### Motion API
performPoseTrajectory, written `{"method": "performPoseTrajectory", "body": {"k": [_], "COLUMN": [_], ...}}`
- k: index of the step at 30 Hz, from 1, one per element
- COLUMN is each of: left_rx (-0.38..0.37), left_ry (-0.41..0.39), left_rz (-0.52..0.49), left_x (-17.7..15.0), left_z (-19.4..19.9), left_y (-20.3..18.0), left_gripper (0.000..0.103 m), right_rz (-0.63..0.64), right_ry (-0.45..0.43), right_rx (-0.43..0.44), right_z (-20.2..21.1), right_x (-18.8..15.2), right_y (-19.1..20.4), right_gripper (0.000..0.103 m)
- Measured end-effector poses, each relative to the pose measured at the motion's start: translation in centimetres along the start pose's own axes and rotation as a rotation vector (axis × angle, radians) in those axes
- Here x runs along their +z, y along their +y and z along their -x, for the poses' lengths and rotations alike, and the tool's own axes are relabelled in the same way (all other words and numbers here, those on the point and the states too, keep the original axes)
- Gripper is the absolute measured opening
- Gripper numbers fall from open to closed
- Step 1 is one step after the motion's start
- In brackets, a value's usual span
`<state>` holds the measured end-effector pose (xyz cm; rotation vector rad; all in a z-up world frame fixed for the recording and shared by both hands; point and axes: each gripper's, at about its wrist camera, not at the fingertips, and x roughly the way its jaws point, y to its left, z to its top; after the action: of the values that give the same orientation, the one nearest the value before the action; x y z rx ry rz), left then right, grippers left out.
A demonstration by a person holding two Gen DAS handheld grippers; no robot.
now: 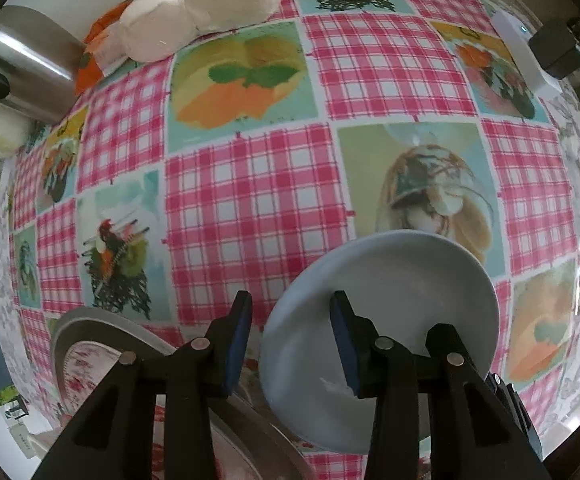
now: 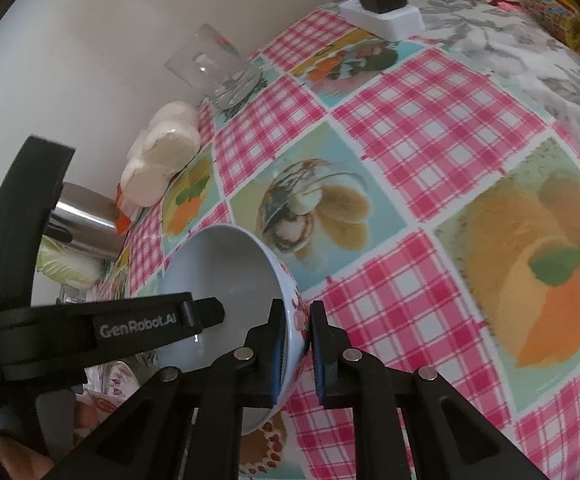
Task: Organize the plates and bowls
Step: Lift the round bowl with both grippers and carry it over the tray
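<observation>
The right tongs [image 2: 298, 344] pinch the rim of a tilted bowl [image 2: 225, 280], white inside with red flowers outside, over the checked tabletop [image 2: 430, 140]. The left tongs [image 1: 290, 344] point straight down, jaws part open astride the bowl's edge; their pads do not seem to press it. A flowered plate [image 1: 89, 356] lies just left

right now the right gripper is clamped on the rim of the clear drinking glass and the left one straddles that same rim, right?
Not quite. The right gripper is clamped on the rim of the blue bowl, not the drinking glass, which stands untouched by the wall. The right wrist view shows this. The left gripper does straddle that same rim.
</observation>
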<state>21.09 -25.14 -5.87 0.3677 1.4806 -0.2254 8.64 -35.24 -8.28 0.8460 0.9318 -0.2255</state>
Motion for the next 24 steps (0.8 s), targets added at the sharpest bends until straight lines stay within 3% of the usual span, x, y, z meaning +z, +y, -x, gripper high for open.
{"method": "performPoseTrajectory", "body": {"k": [10, 18, 24], "left_rx": [-0.100, -0.182, -0.222], "left_ry": [-0.064, -0.114, -0.218], "left_rz": [0.025, 0.056, 0.041], "left_x": [-2.3, -4.5, -6.4], "left_z": [0.9, 1.4, 5.4], "left_y": [-2.2, -1.6, -0.9], "left_gripper": [0.026, 0.024, 0.024], "right_rz": [-0.033, -0.050, -0.043], "right_ry": [-0.008, 0.001, -0.028], "right_rx": [-0.014, -0.033, -0.011], "right_z": [1.5, 2.5, 5.0], "right_x": [-0.2, -0.9, -1.3], "right_y": [-1.7, -2.2, -1.6], "right_gripper": [0.013, 0.013, 0.013]}}
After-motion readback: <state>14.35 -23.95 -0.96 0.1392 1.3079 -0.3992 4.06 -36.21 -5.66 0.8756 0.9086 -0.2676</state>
